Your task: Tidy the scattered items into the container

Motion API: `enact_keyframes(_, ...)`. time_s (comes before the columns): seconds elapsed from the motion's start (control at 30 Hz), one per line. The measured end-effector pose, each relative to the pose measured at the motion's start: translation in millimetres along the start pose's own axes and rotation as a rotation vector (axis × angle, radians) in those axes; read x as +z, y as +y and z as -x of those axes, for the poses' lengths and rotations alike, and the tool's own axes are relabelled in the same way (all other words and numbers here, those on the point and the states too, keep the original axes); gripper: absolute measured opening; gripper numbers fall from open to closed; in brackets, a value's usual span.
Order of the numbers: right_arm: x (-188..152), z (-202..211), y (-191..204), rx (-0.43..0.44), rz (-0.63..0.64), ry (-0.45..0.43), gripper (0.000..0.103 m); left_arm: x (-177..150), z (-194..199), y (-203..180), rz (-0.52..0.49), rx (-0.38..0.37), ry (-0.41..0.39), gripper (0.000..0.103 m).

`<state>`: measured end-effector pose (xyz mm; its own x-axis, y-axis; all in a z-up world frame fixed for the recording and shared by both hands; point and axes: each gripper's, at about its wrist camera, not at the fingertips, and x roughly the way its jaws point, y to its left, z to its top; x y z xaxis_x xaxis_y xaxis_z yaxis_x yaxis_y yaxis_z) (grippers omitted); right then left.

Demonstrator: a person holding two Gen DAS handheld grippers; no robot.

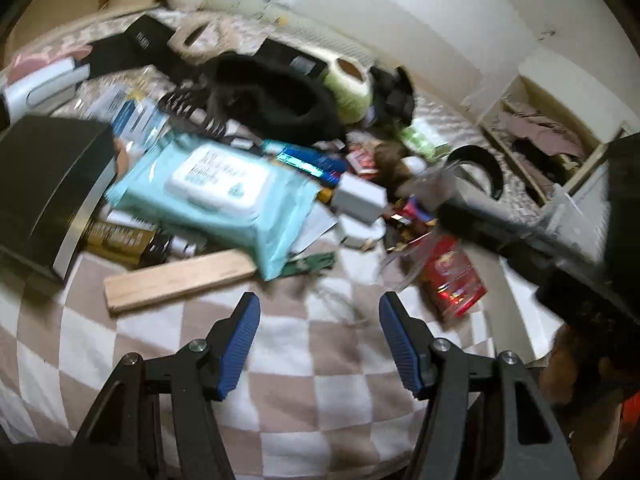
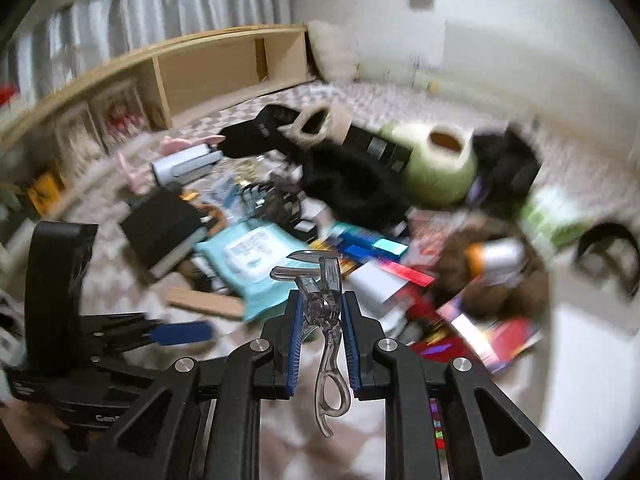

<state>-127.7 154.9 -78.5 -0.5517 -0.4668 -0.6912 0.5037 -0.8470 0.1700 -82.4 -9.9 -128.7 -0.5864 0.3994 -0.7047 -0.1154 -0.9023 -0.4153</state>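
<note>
Your right gripper (image 2: 320, 312) is clamped on clear plastic hair clip (image 2: 322, 312): light, stiff, slippery, so hold at hinge. Left gripper (image 1: 318, 324) jaws apart, w/ nothing between.

Dim indoor light, soft shadows. Heavy motion blur in both views, worst toward 3 o'clock. Strong fisheye bending, black vignette at corners. Fingers (image 1: 240, 344) sharp.

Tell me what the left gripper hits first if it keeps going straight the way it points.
Most likely the checkered blanket, then the pale blue wipes pack. The left gripper is open and empty; the wooden block lies just left of its line. Depth is unclear.
</note>
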Motion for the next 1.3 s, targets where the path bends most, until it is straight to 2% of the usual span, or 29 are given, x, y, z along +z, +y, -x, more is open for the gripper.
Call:
enact_keyframes(0.17,-11,-12,-11,0.129,-0.13,0.051,0.02,-2,-9,-14,-0.061,-0.027,0.017,0.061)
enact_keyframes(0.33,-19,-16,-18,0.241,-0.221,0.072,0.02,-4,-16,-25,-0.11,-0.054,0.034,0.036)
enact_keyframes(0.53,-27,-23,-34,0.338,-0.335,0.1,0.02,-3,-21,-27,-0.097,-0.096,0.047,0.032)
enact_keyframes(0.57,-28,-24,-35,0.352,-0.348,0.102,0.02,-3,-22,-28,-0.097,-0.106,0.05,0.03)
enact_keyframes(0.63,-28,-25,-35,0.366,-0.354,0.103,0.02,-4,-23,-32,-0.117,-0.098,0.053,0.017)
enact_keyframes(0.83,-30,-26,-32,0.344,-0.338,0.111,0.02,-8,-31,-35,-0.145,-0.064,0.071,0.007)
enact_keyframes(1.03,-25,-6,-45,0.187,-0.331,0.053,0.02,-6,-38,-28,-0.116,-0.038,0.09,0.005)
enact_keyframes(1.2,-21,10,-57,0.056,-0.324,0.006,0.02,-6,-37,-25,-0.088,-0.062,0.094,0.005)
enact_keyframes(1.23,-20,13,-59,0.03,-0.322,-0.004,0.02,-6,-36,-24,-0.083,-0.064,0.093,0.008)
enact_keyframes(1.27,-19,16,-61,0.004,-0.321,-0.013,0.027,-7,-34,-24,-0.078,-0.066,0.091,0.012)
enact_keyframes(1.3,-19,20,-63,-0.022,-0.319,-0.023,0.037,-8,-33,-23,-0.074,-0.069,0.09,0.028)
